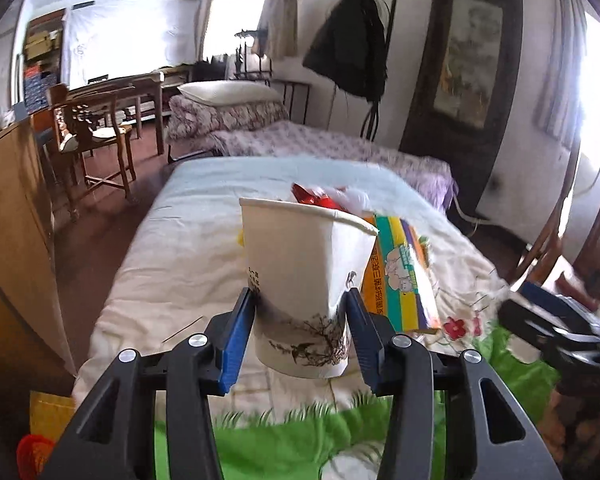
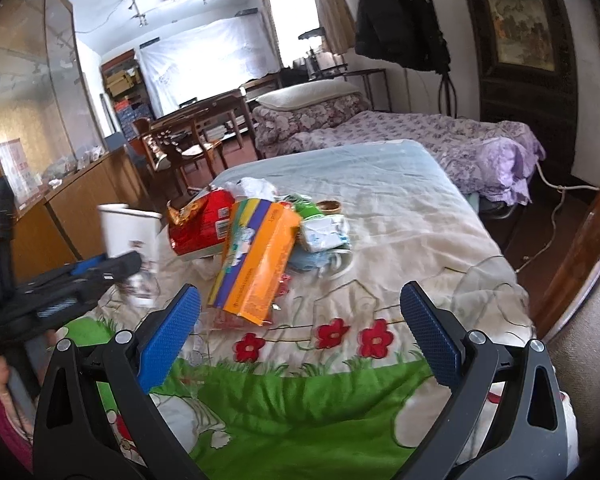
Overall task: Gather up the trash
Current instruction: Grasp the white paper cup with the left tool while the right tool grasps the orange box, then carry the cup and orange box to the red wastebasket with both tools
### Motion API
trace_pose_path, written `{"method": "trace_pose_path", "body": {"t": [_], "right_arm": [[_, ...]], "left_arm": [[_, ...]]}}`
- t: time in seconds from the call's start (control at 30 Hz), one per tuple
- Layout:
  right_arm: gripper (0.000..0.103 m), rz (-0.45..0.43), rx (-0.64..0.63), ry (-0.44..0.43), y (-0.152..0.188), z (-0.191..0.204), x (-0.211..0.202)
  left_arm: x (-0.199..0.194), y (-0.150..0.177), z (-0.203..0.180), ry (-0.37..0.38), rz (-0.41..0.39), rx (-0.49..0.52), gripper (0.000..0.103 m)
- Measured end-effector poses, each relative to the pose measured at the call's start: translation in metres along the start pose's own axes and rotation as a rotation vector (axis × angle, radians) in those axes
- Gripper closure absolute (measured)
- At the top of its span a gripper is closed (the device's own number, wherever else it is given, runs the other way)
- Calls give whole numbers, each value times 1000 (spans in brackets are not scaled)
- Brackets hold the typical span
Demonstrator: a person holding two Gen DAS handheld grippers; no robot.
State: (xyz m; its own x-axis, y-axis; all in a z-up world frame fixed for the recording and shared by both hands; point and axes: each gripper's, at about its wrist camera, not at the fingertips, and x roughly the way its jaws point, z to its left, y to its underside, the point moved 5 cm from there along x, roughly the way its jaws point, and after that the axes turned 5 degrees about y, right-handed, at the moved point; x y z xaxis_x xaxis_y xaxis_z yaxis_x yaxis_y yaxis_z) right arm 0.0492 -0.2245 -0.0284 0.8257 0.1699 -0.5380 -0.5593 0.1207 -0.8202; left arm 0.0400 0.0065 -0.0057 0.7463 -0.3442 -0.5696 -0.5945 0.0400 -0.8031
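Trash pile (image 1: 400,272) half behind cup (image 1: 304,280)

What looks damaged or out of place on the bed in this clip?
The white paper cup held in the left gripper is squashed: its wall is creased and its rim bent flat. Behind it, the orange cardboard box and red foil wrapper lie heaped on the quilt.

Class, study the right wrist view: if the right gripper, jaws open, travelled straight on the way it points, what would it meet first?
Probably the quilt: the right gripper angles down at bare cloth beside the orange box. Depth is hard to judge.
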Motion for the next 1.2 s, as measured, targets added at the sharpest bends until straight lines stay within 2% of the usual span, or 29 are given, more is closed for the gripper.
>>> {"method": "trace_pose_path", "body": {"t": [0.17, 0.33, 0.37, 0.4, 0.47, 0.57, 0.63, 0.7, 0.73, 0.87, 0.93, 0.97, 1.1, 1.2], "right_arm": [[7, 88, -28, -46, -5, 26, 34], [10, 163, -63, -18, 2, 43, 66], [25, 164, -56, -26, 3, 42, 67], [48, 165, -44, -46, 3, 41, 67], [52, 158, -4, -102, 0, 38, 64], [54, 92, 35, -139, -7, 32, 50], [54, 53, 74, -194, -11, 29, 38], [64, 19, 118, -240, -17, 22, 27], [66, 14, 130, -243, -19, 20, 26], [65, 126, 130, -197, -8, 20, 48], [59, 162, 93, -181, -5, 27, 55], [51, 178, 74, -183, -3, 32, 56], [38, 106, -22, -176, -1, 48, 40], [38, 94, -88, -205, 3, 63, 31]], "left_arm": [[-24, 2, 16, 12, -17, -63, 56], [-32, 3, 30, 35, -18, -113, 56], [-32, 3, 30, 38, -17, -118, 56], [-32, 2, 30, 40, -18, -120, 56], [-32, 1, 31, 40, -19, -118, 56], [-34, -1, 32, 36, -23, -109, 56], [-39, -1, 33, 27, -29, -107, 56], [-44, 0, 35, 22, -33, -110, 56], [-47, 1, 36, 21, -34, -113, 56], [-51, 2, 39, 8, -30, -130, 56], [-53, 3, 41, 12, -29, -139, 56], [-53, 4, 41, 13, -30, -140, 56], [-55, 5, 38, 10, -35, -136, 56], [-56, 6, 40, 14, -34, -145, 56]]}}
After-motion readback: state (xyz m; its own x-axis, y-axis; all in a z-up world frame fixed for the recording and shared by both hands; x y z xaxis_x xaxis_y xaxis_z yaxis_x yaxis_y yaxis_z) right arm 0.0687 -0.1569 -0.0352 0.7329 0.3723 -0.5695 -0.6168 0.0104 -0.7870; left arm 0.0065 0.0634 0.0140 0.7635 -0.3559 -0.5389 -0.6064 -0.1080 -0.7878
